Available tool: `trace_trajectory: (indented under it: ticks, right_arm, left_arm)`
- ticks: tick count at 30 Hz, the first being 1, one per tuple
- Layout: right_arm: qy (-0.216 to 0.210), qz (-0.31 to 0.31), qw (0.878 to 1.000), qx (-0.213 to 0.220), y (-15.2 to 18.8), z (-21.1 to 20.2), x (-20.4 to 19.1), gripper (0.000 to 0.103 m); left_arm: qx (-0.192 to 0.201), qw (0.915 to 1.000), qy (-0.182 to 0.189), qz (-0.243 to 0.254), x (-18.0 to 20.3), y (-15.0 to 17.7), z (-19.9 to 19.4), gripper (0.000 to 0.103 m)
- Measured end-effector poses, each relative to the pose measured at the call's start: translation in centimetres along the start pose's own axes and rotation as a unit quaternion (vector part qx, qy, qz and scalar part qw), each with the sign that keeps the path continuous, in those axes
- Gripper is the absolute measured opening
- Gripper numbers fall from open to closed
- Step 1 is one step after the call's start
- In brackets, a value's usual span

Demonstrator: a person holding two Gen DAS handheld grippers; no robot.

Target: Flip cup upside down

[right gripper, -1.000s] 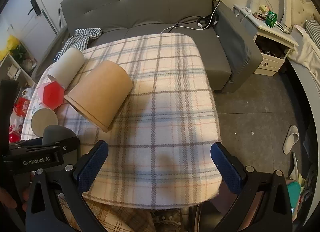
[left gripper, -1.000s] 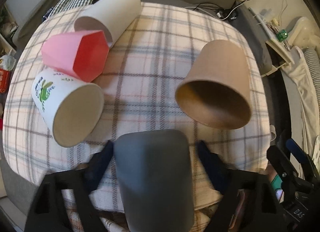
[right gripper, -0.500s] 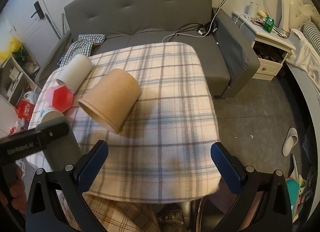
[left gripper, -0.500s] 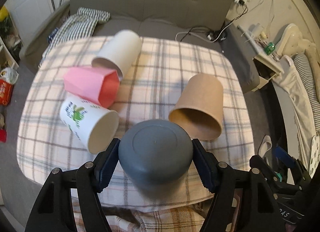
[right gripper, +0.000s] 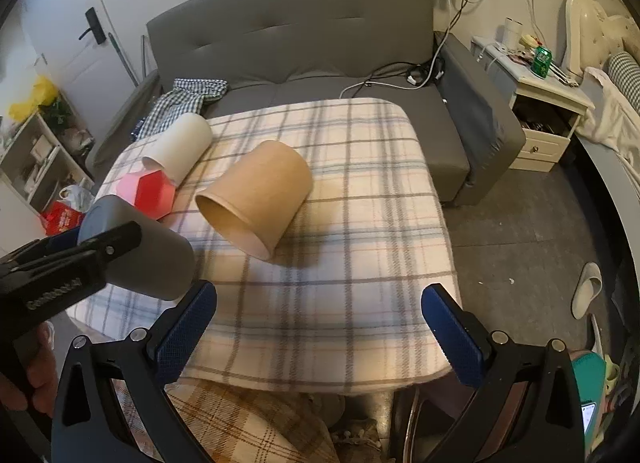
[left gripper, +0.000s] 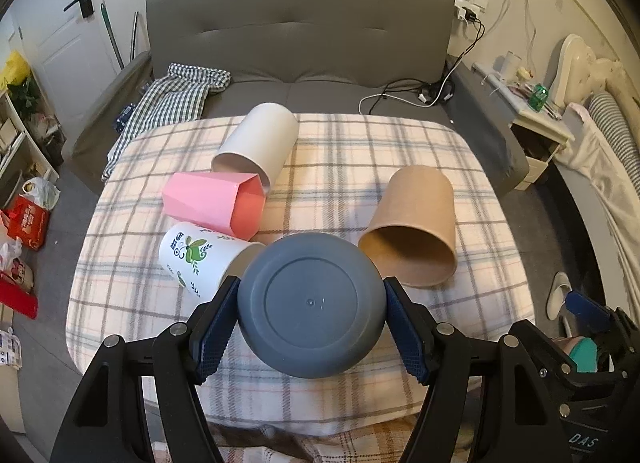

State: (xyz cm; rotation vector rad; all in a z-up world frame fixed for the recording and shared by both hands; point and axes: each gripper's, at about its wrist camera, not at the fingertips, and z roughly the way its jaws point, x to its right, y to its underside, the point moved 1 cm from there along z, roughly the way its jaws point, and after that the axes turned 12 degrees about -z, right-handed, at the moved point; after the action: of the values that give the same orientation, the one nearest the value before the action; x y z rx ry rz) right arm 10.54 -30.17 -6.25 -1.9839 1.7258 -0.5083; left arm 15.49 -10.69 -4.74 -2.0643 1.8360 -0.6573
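Note:
My left gripper [left gripper: 311,321] is shut on a grey cup [left gripper: 312,303], held in the air above the near edge of the plaid-covered table [left gripper: 400,159]. The cup lies horizontal, its flat base facing the left wrist camera. In the right wrist view the grey cup [right gripper: 140,251] shows on its side at the left, clamped by the left gripper. My right gripper [right gripper: 318,329] is open and empty over the table's near edge.
On the table lie a brown paper cup [left gripper: 414,227], a white cup [left gripper: 256,145], a pink hexagonal cup [left gripper: 216,205] and a white cup with green print [left gripper: 200,259], all on their sides. A grey sofa [left gripper: 300,47] stands behind, a nightstand [right gripper: 548,119] at the right.
My left gripper has lifted the grey cup off the table and tipped it from upright to horizontal, base toward the camera. The right gripper has pulled back a little and stays open.

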Motion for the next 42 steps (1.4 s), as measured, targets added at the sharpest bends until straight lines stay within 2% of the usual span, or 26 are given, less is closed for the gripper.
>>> trace_trajectory:
  ticks: [7,15,42]
  right_arm:
    - [-0.002,-0.003,1.0,-0.005,0.1,0.5,-0.3,0.103]
    - [-0.002,-0.001,1.0,-0.012,0.3,1.2,0.0,0.103]
    - [-0.003,0.003,1.0,-0.006,0.6,0.4,0.0,0.103]
  left_arm:
    - [0.003,1.0,-0.004,0.008,0.1,0.0,0.5,0.072]
    - [-0.011,0.9998,-0.007,0.015,0.7,0.5,1.9,0.072]
    - [-0.003,0.9993,-0.012,0.035,1.2,0.7,1.1,0.076]
